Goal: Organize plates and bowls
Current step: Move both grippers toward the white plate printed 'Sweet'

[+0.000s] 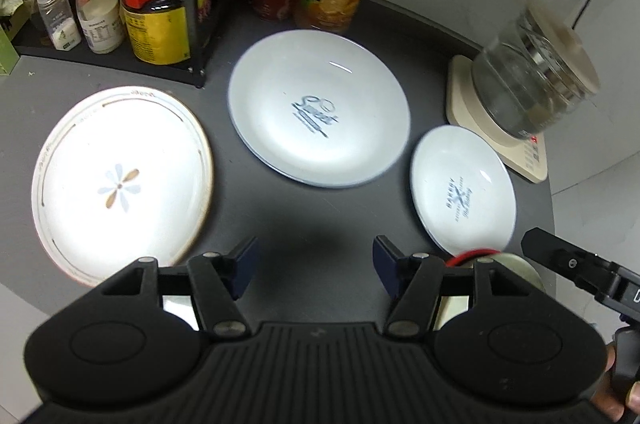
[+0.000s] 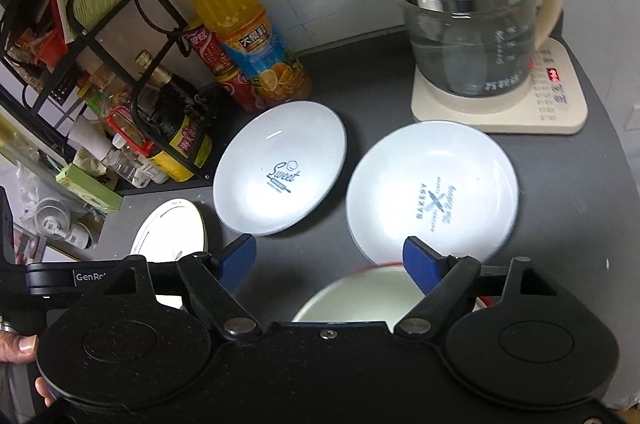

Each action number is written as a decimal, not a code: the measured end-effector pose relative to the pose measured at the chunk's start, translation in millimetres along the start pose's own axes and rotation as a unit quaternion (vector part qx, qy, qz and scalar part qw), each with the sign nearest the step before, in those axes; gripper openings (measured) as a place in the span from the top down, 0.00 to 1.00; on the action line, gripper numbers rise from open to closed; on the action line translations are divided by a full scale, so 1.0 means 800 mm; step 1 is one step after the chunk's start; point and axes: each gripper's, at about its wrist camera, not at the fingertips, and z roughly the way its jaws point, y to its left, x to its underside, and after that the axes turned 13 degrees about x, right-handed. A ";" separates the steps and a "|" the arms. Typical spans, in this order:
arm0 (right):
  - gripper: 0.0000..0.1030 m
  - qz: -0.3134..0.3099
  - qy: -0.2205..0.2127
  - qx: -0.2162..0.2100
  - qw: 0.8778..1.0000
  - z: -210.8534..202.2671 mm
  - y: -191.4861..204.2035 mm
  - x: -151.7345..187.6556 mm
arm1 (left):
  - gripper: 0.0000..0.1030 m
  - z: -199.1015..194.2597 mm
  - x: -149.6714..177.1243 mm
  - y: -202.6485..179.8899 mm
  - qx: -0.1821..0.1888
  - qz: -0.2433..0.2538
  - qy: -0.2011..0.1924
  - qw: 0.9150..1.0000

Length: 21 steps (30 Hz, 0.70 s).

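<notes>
A dark grey desk (image 1: 312,216) with a rounded front edge carries three plates in a loose row. The flower plate (image 1: 120,179), white and glossy with a thin gold rim line, lies on the left near the desk's edge. The big blue plate (image 1: 320,107), smooth, round and printed "Sweet", sits in the middle, apart from the others. The small blue plate (image 1: 464,187), marked "Bakery", lies to the right, just beside the cream base of a glass kettle (image 2: 476,39). A white bowl (image 2: 360,296) with a red rim stands nearest, close to the small plate.

Bare desk shows between the plates and in front of the big one. Behind, a black wire rack (image 2: 80,23) of bottles and an orange juice bottle (image 2: 244,23) crowd the back edge.

The left tool (image 1: 314,264) hangs open over bare desk, holding nothing. The right tool (image 2: 330,260) is open too, its blue fingers (image 2: 420,264) above the bowl's rim.
</notes>
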 end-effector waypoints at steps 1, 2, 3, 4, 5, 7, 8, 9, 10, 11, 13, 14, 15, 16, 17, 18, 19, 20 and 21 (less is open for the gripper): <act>0.22 -0.002 0.001 0.004 1.000 0.004 0.005 -0.003 | 0.41 0.000 -0.004 0.005 -0.001 -0.001 -0.001 1.000; 0.22 -0.003 0.003 0.009 1.000 0.009 0.010 -0.006 | 0.41 0.000 -0.008 0.011 -0.002 -0.002 -0.002 1.000; 0.22 -0.002 0.005 0.012 1.000 0.013 0.014 -0.008 | 0.41 0.000 -0.013 0.016 -0.004 -0.003 -0.005 1.000; 0.22 -0.002 0.006 0.015 1.000 0.017 0.019 -0.010 | 0.41 0.000 -0.017 0.023 -0.006 -0.003 -0.009 1.000; 0.22 -0.004 0.008 0.018 1.000 0.021 0.023 -0.012 | 0.41 0.000 -0.021 0.028 -0.008 -0.004 -0.011 1.000; 0.22 -0.009 0.015 0.028 0.999 0.030 0.034 -0.017 | 0.41 0.002 -0.029 0.041 -0.014 -0.012 -0.009 1.000; 0.22 -0.010 0.019 0.030 0.999 0.035 0.039 -0.019 | 0.41 0.003 -0.033 0.048 -0.013 -0.017 -0.008 1.000; 0.22 -0.011 0.021 0.032 0.999 0.039 0.044 -0.021 | 0.41 0.004 -0.036 0.054 -0.012 -0.019 -0.008 1.000; 0.22 -0.013 0.022 0.034 0.999 0.043 0.049 -0.024 | 0.41 0.004 -0.039 0.059 -0.011 -0.019 -0.009 1.000; 0.22 -0.014 0.023 0.037 0.999 0.047 0.053 -0.027 | 0.41 0.006 -0.042 0.065 -0.012 -0.019 -0.009 1.000; 0.22 -0.013 0.026 0.041 0.999 0.054 0.060 -0.032 | 0.41 0.009 -0.049 0.075 -0.015 -0.023 -0.007 1.000; 0.22 -0.011 0.028 0.041 0.999 0.058 0.063 -0.035 | 0.41 0.011 -0.053 0.080 -0.013 -0.026 -0.006 1.000; 0.22 -0.011 0.030 0.043 0.999 0.063 0.067 -0.038 | 0.41 0.014 -0.056 0.084 -0.010 -0.029 -0.006 1.000; 0.22 -0.013 0.030 0.046 0.998 0.067 0.070 -0.041 | 0.41 0.016 -0.059 0.088 -0.008 -0.030 -0.005 1.000; 0.22 -0.013 0.031 0.050 0.998 0.071 0.073 -0.044 | 0.41 0.018 -0.063 0.092 -0.006 -0.031 -0.004 0.999; 0.22 -0.013 0.032 0.054 0.998 0.076 0.075 -0.047 | 0.41 0.020 -0.066 0.095 -0.006 -0.031 -0.003 1.000; 0.22 -0.011 0.033 0.057 0.998 0.080 0.077 -0.050 | 0.41 0.023 -0.069 0.097 -0.004 -0.030 -0.004 1.000; 0.22 -0.009 0.034 0.058 0.998 0.085 0.078 -0.053 | 0.41 0.026 -0.072 0.100 -0.002 -0.031 -0.004 1.000; 0.22 -0.007 0.035 0.061 0.998 0.090 0.078 -0.056 | 0.41 0.029 -0.076 0.102 -0.001 -0.030 -0.004 1.000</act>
